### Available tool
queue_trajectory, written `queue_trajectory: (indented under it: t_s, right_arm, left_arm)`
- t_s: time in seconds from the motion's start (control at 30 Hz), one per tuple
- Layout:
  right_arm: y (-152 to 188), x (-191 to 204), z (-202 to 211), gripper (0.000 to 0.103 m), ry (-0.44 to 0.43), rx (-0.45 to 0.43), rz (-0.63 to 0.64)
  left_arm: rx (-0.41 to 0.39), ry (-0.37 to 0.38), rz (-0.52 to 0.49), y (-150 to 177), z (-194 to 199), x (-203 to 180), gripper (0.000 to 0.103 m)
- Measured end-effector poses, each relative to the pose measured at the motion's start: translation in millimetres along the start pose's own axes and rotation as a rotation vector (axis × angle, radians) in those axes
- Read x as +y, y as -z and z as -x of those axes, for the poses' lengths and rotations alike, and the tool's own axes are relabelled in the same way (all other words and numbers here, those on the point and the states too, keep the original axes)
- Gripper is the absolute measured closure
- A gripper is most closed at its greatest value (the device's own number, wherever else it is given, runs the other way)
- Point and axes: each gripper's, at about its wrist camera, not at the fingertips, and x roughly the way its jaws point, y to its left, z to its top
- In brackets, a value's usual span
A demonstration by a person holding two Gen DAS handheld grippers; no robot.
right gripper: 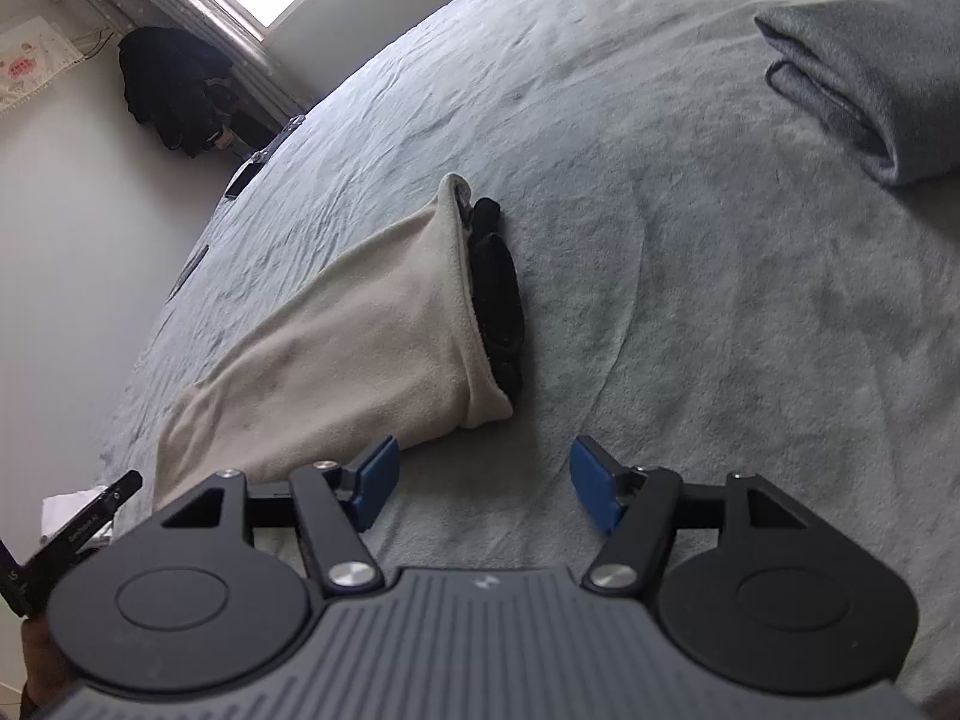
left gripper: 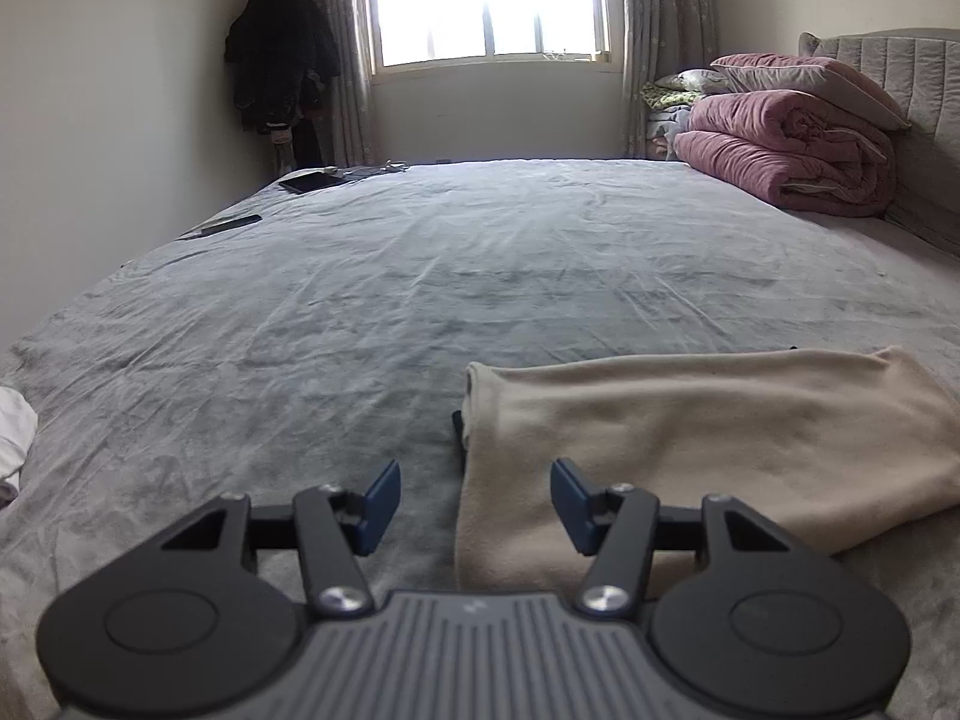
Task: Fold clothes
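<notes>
Only the left wrist view takes in the far end of the room: a dark coat [left gripper: 279, 54] hanging in the left corner, a bright window [left gripper: 489, 0], and pink quilts [left gripper: 792, 150] stacked far right by the headboard. A tablet [left gripper: 312, 181] lies at the far left edge of the bed [left gripper: 420, 276]. Only the right wrist view shows a black garment [right gripper: 498, 294] tucked under the right edge of the beige cloth [right gripper: 336, 348], and a folded grey cloth [right gripper: 870, 78] well apart at far right.

The left gripper [left gripper: 475, 504] hovers over the bed with its blue fingers [left gripper: 381, 507] wide apart and empty; the beige cloth [left gripper: 690, 450] lies flat, its left edge between the fingers, the rest spreading right.

The right gripper [right gripper: 483, 492] is also spread wide and empty; the cloth lies to the left, its near corner just beyond the left finger [right gripper: 377, 483], grey bedding between the fingers.
</notes>
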Motion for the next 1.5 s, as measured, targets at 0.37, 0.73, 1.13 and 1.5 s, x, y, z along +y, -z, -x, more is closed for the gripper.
queue_trajectory:
  t_s: [0.37, 0.73, 1.13, 1.5]
  right_arm:
    - [0, 6, -12, 0.031, -0.088, 0.020, -0.070]
    - [-7, 14, -28, 0.030, -0.103, -0.025, -0.075]
    - [-9, 11, -33, 0.029, -0.114, -0.042, -0.089]
    - [-1, 13, -36, 0.029, -0.125, -0.083, -0.154]
  left_arm:
    - [0.011, 0.089, -0.057, 1, -3, -40, 0.046]
    - [0.027, 0.149, -0.158, 8, -18, -86, 0.046]
    - [0.037, 0.155, -0.198, 13, -31, -112, 0.046]
    - [0.024, 0.134, -0.212, 6, -54, -131, 0.046]
